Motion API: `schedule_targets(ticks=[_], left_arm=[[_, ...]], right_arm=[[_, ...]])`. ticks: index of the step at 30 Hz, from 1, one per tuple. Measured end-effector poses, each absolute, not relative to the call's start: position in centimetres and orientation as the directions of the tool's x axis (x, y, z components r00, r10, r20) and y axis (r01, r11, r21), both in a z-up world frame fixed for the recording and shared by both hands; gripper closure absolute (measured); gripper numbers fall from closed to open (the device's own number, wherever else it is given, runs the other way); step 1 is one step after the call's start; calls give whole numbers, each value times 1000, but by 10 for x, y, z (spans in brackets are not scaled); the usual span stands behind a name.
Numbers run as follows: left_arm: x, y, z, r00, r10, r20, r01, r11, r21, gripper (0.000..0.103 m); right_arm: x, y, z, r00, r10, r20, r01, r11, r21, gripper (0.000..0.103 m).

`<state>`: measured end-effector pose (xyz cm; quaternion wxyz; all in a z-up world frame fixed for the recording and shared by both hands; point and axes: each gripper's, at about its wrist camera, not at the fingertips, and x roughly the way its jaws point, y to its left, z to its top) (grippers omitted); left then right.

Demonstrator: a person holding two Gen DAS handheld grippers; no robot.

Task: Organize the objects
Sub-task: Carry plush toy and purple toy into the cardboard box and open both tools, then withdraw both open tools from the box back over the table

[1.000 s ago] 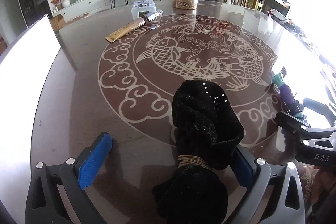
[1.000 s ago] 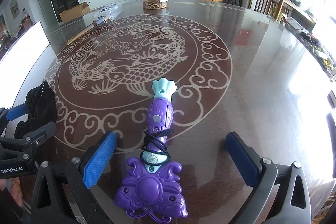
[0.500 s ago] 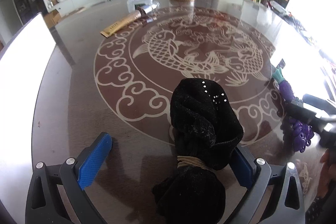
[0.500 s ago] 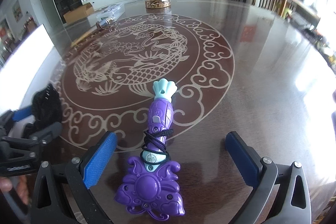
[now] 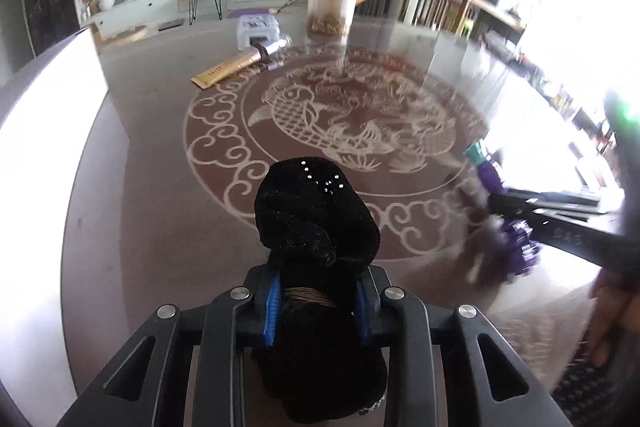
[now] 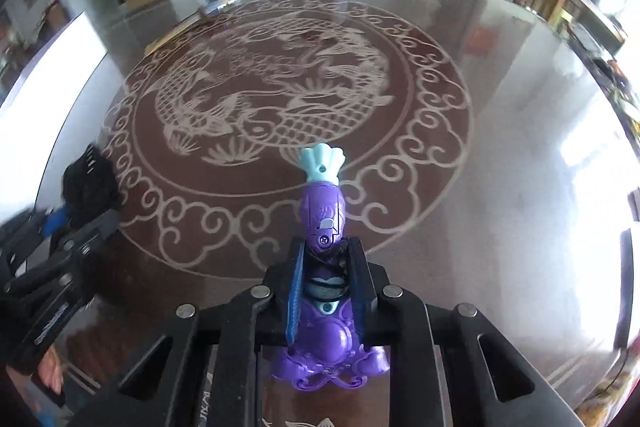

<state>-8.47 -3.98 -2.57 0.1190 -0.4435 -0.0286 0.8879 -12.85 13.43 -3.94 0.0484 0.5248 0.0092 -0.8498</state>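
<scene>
Gripping black velvet pouch [image 5: 316, 215] at its tied neck, my left gripper [image 5: 316, 301] clenched either side; right gripper [image 6: 326, 291] clamps purple wand toy [image 6: 324, 215] mid-handle, teal tip pointing far, above glass table [image 6: 500, 147].

Left gripper [image 5: 316, 301] low and near, jaws clamped tight on something black. Right gripper [image 6: 326, 291] likewise low, jaws squeezed onto something purple. Bare fingers [image 5: 604, 327] at far right, blurred.
</scene>
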Motion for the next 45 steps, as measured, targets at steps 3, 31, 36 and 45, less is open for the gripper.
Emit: schedule_targets(ticks=[3, 31, 36, 45], left_arm=[[-51, -70, 9, -622, 325, -712, -167, -944, -284, 74], [53, -321, 32, -490, -343, -802, 446, -888, 108, 9], [52, -299, 66, -562, -409, -719, 453, -880, 147, 9], [46, -161, 104, -735, 156, -659, -70, -985, -155, 3]], right_arm=[[-109, 135, -16, -499, -197, -844, 118, -980, 160, 83], [-41, -205, 95, -299, -652, -697, 710, -640, 294, 26], [-47, -110, 96, -555, -568, -608, 598, -780, 182, 3], [-88, 60, -31, -615, -66, -786, 242, -964, -109, 2]])
